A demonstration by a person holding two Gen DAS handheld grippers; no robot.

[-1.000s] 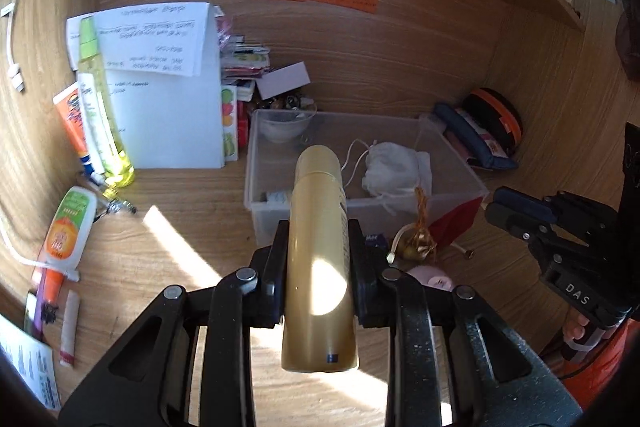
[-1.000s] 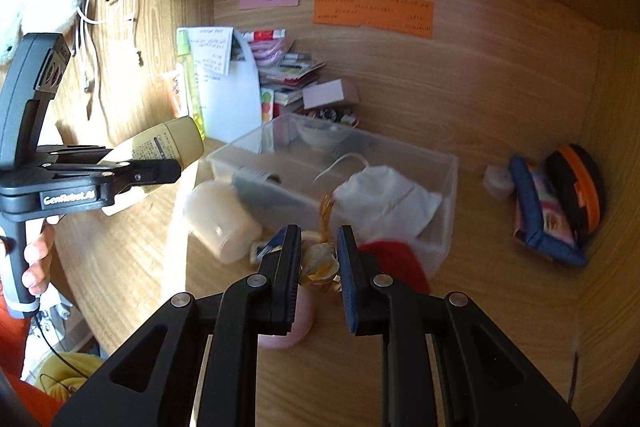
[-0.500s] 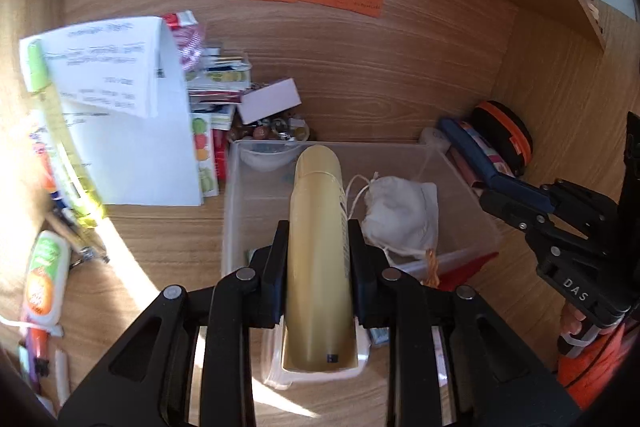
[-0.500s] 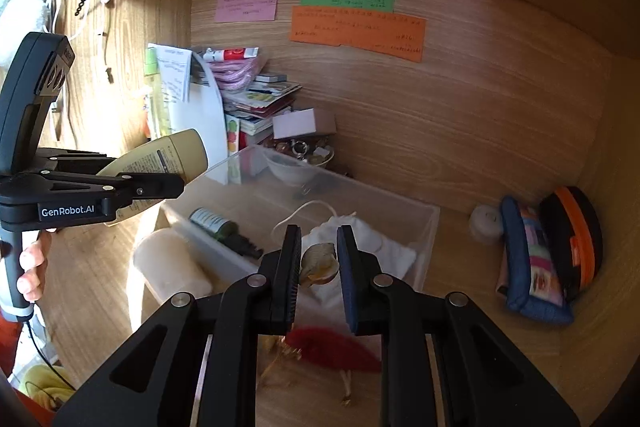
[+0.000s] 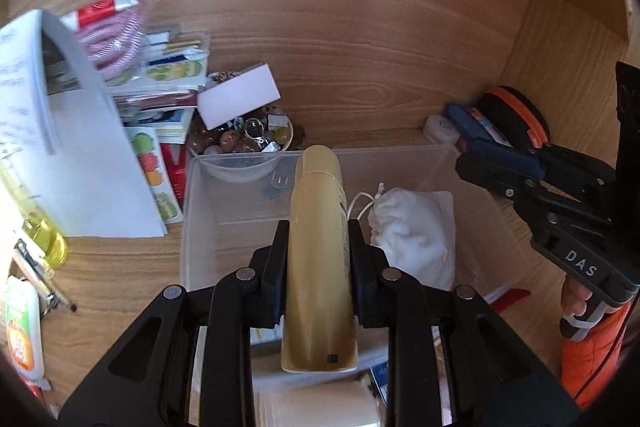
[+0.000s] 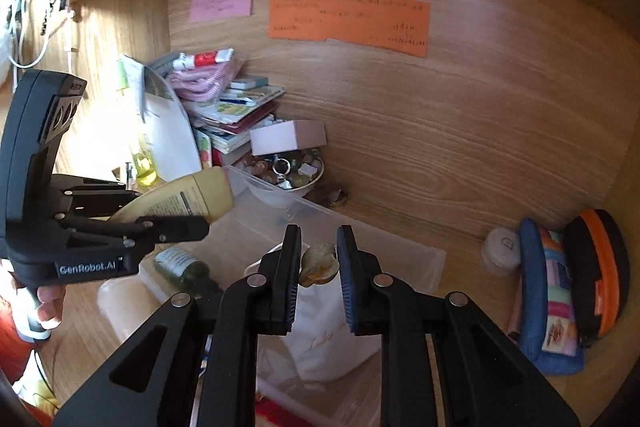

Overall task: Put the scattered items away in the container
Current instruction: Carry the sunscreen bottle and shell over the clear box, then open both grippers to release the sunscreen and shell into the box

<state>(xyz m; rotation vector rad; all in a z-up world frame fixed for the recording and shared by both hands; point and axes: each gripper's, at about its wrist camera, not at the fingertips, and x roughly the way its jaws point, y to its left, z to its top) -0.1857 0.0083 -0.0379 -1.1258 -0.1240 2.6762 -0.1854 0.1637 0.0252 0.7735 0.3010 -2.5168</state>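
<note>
Both grippers moved in over clear bin (image 5: 208,195). Left gripper (image 5: 316,259) clamps gold bottle (image 5: 316,267), right gripper (image 6: 318,259) pinches shell (image 6: 320,265). White pouch (image 5: 416,239) and green bottle (image 6: 182,265) already inside; tubes on left surface still out.

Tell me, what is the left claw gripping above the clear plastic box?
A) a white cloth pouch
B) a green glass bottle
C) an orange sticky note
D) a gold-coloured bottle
D: the left claw is clamped on both sides of a gold-coloured bottle above the clear plastic box; the white cloth pouch lies inside the box.
</note>
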